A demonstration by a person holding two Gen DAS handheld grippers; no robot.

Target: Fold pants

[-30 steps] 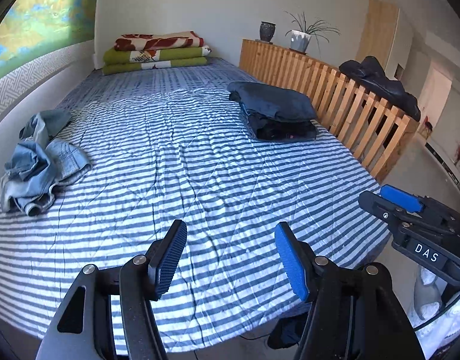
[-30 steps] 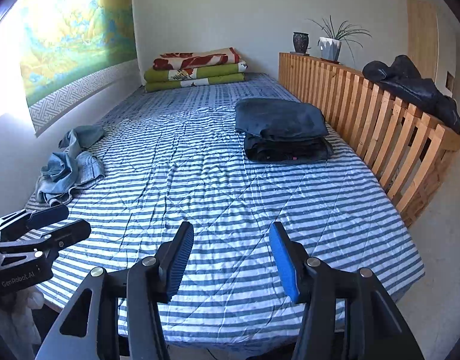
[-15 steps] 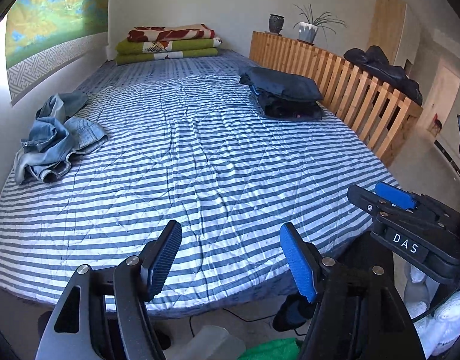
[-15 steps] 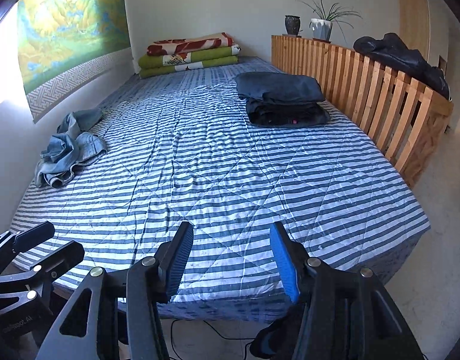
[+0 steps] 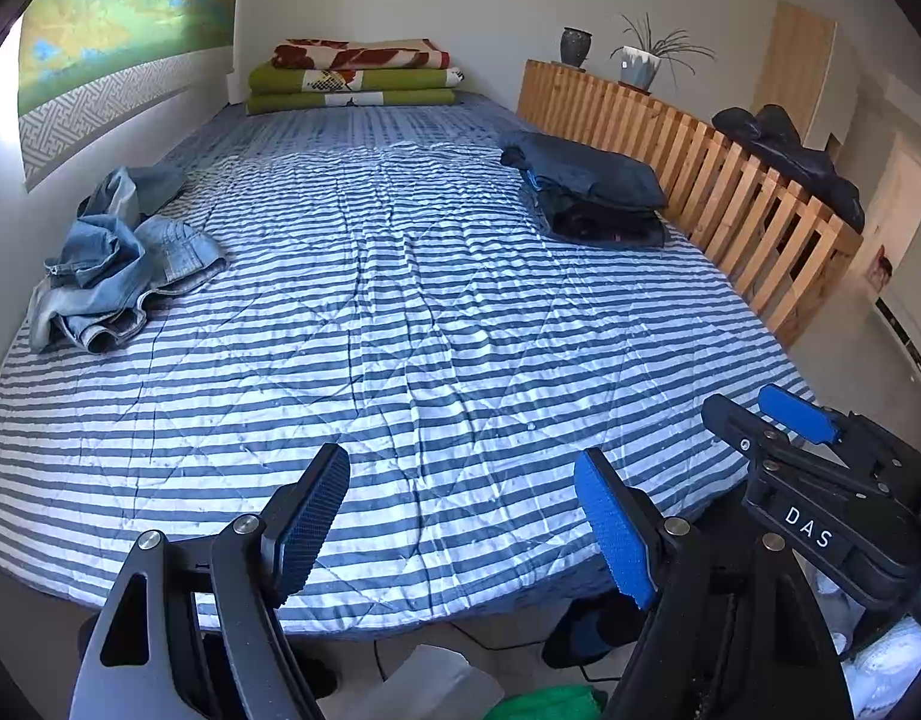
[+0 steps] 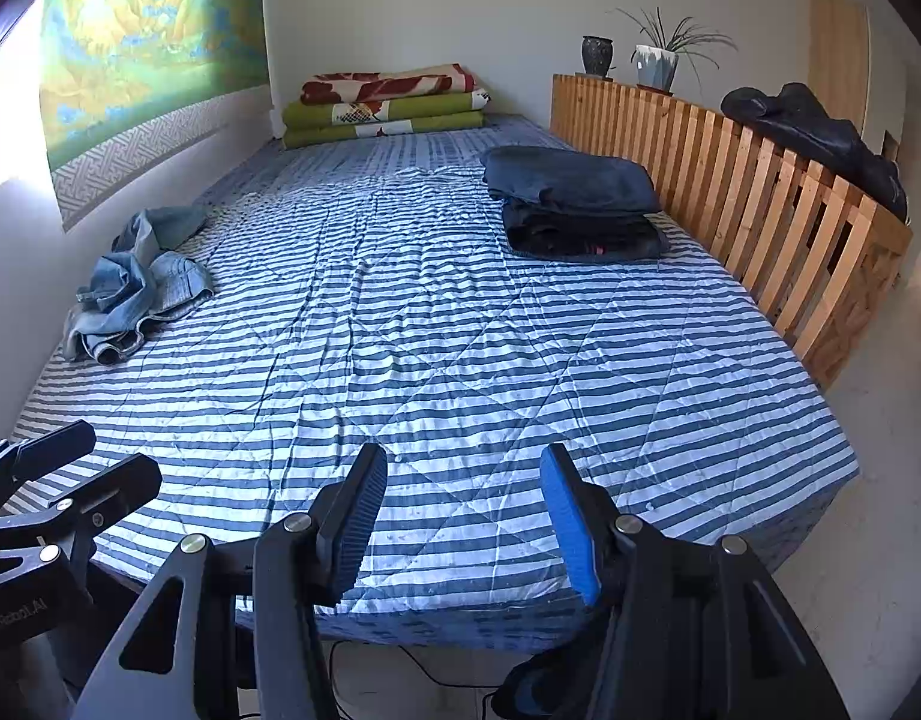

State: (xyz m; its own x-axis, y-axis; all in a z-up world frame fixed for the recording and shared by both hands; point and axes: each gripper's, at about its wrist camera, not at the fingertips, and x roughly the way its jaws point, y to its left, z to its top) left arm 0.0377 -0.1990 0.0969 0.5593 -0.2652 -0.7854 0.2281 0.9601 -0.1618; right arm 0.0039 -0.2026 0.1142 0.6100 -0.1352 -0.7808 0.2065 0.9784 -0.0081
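Crumpled jeans (image 5: pixel 115 264) (no clear long axis) by the wall; both tools gape, holding nothing.

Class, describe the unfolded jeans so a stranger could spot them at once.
Start at the striped bed and follow its wall-side edge beneath the landscape hanging. There lie crumpled light-blue jeans. Unlike the dark folded stack by the wooden rail, they are pale and unfolded.

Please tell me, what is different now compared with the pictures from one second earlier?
The left gripper has just been opening its jaws wider, with nothing between them. Both cameras have drawn back towards the foot of the bed. The right gripper stays open and empty. The crumpled jeans and the stack of folded dark pants have not moved.
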